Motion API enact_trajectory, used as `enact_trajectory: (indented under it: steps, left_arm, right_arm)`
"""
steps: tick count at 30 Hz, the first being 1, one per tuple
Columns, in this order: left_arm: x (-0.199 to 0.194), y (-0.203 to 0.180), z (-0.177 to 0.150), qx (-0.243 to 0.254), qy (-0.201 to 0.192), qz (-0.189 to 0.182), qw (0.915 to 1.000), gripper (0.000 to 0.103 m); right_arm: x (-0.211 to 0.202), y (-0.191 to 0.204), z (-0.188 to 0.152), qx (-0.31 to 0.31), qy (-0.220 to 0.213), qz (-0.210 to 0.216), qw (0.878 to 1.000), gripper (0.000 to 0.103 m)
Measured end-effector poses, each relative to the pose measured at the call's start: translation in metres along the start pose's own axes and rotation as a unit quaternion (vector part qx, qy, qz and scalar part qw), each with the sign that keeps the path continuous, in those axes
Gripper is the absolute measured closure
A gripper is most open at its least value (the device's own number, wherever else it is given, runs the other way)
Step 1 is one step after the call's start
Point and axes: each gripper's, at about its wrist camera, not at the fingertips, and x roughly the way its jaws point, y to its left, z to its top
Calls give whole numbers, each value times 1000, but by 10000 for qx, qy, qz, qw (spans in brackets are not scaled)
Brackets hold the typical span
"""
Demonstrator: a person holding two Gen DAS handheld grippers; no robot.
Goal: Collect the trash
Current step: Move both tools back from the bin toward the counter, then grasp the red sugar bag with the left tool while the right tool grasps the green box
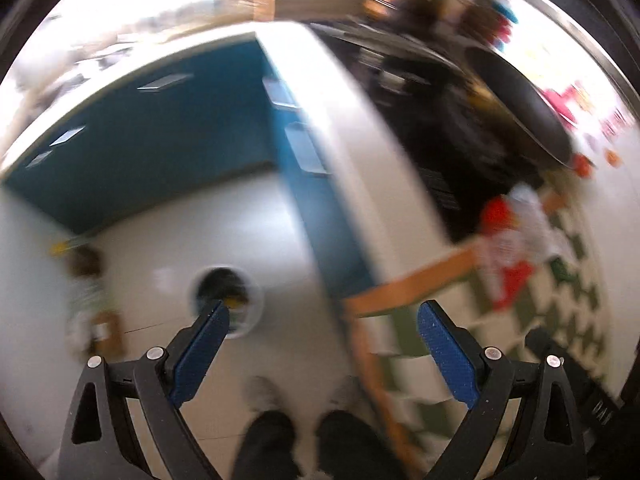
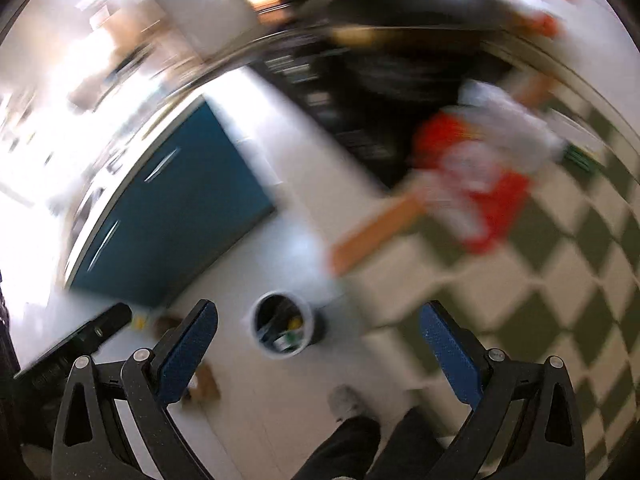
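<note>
Trash sits mostly in one white bin (image 2: 282,325) standing upright on the pale floor, its mouth open upward so that scraps can be dropped straight in; a yellow piece and some dark bits show inside. Just beside the bin, toward the teal cabinet (image 2: 176,208), lie what look like two brown scraps (image 2: 206,386), though blur makes that count unsure. On the bin's other side, well apart, one red-and-white bag (image 2: 474,184) lies on the checked mat (image 2: 560,280). Both claws point down at the floor from above the bin: the left gripper (image 1: 322,350) and the right gripper (image 2: 318,350) each hang with blue pads spread wide, pinching nothing. Two shoes (image 1: 264,394) stand below.
</note>
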Motion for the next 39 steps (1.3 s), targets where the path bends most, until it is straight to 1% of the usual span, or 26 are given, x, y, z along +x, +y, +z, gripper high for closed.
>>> enact_trajectory:
  steps: [2, 3, 4, 5, 6, 8, 10, 13, 15, 16, 17, 18, 19, 20, 21, 22, 25, 28, 31, 33, 34, 35, 36, 37, 38, 39]
  left_arm:
    - [34, -46, 15, 221, 293, -344, 9987, 7]
    - [52, -68, 21, 333, 440, -440, 9975, 7]
    - [72, -92, 26, 464, 588, -478, 9960, 7]
    - [92, -115, 29, 616, 706, -474, 9945, 7]
    - [112, -135, 31, 761, 829, -432, 9927, 7]
    - [141, -161, 33, 945, 1016, -360, 9897, 7]
    - [164, -181, 31, 1066, 1157, -273, 9872, 7]
    - [190, -203, 31, 1148, 1266, -109, 9852, 8]
    - [192, -213, 29, 1199, 1172, 70, 9858, 12]
    - [191, -222, 28, 1317, 1034, 168, 9857, 23]
    - [190, -230, 26, 1426, 933, 302, 9849, 31]
    - [190, -235, 24, 1469, 886, 401, 9843, 33]
    - [188, -240, 23, 1477, 832, 465, 9844, 41]
    - [185, -243, 22, 1489, 729, 573, 9845, 62]
    - [183, -248, 22, 1511, 647, 662, 9842, 78]
    - [182, -249, 21, 1523, 631, 722, 9837, 101]
    - [176, -253, 19, 1454, 576, 711, 9851, 102]
    - [167, -250, 16, 1304, 545, 629, 9880, 103]
    - [154, -250, 14, 1286, 414, 615, 9889, 103]
    - [143, -254, 11, 1303, 319, 608, 9891, 103]
    - [139, -253, 12, 1314, 282, 597, 9891, 103]
    - [133, -254, 10, 1308, 237, 577, 9894, 103]
    - [126, -255, 9, 1315, 185, 558, 9896, 103]
    - [120, -257, 9, 1314, 127, 539, 9898, 103]
    - [113, -257, 9, 1302, 73, 516, 9901, 103]
    - [106, -257, 10, 1317, 25, 480, 9901, 103]
  right_arm:
    - [-2, -51, 15, 381, -55, -183, 9991, 1]
    - [-1, -82, 24, 592, -76, -317, 9977, 1]
    - [-1, -108, 31, 777, -104, -348, 9963, 1]
    - [1, -132, 38, 901, -106, -392, 9951, 1]
    - [4, -160, 48, 1025, -91, -546, 9932, 1]
    - [7, -200, 64, 1237, -176, -695, 9897, 1]
    - [13, -237, 86, 1312, -261, -848, 9874, 1]
    - [27, -275, 118, 1249, -293, -1074, 9859, 1]
    - [39, -289, 142, 1048, -279, -1115, 9878, 1]
    - [45, -293, 152, 922, -255, -1158, 9887, 1]
    - [52, -296, 162, 782, -233, -1187, 9896, 1]
    - [60, -299, 174, 596, -194, -1196, 9908, 1]
    - [64, -297, 180, 458, -166, -1195, 9916, 0]
    - [69, -295, 187, 311, -142, -1183, 9924, 0]
    - [75, -291, 195, 127, -119, -1186, 9928, 0]
    - [80, -288, 201, -47, -82, -1208, 9926, 0]
    - [96, -276, 211, -516, 158, -1191, 9914, 0]
    - [110, -265, 216, -1000, 303, -1556, 9823, 0]
    - [121, -263, 220, -1155, 450, -1859, 9747, 0]
    - [124, -267, 222, -1066, 449, -1894, 9751, 0]
    - [123, -270, 222, -932, 436, -1822, 9779, 5]
    - [121, -273, 221, -816, 399, -1719, 9809, 12]
    - [117, -276, 219, -701, 339, -1574, 9845, 46]
    - [112, -277, 217, -663, 247, -1684, 9832, 78]
    - [105, -277, 213, -649, 126, -1696, 9833, 79]
    - [99, -278, 210, -600, 41, -1620, 9850, 79]
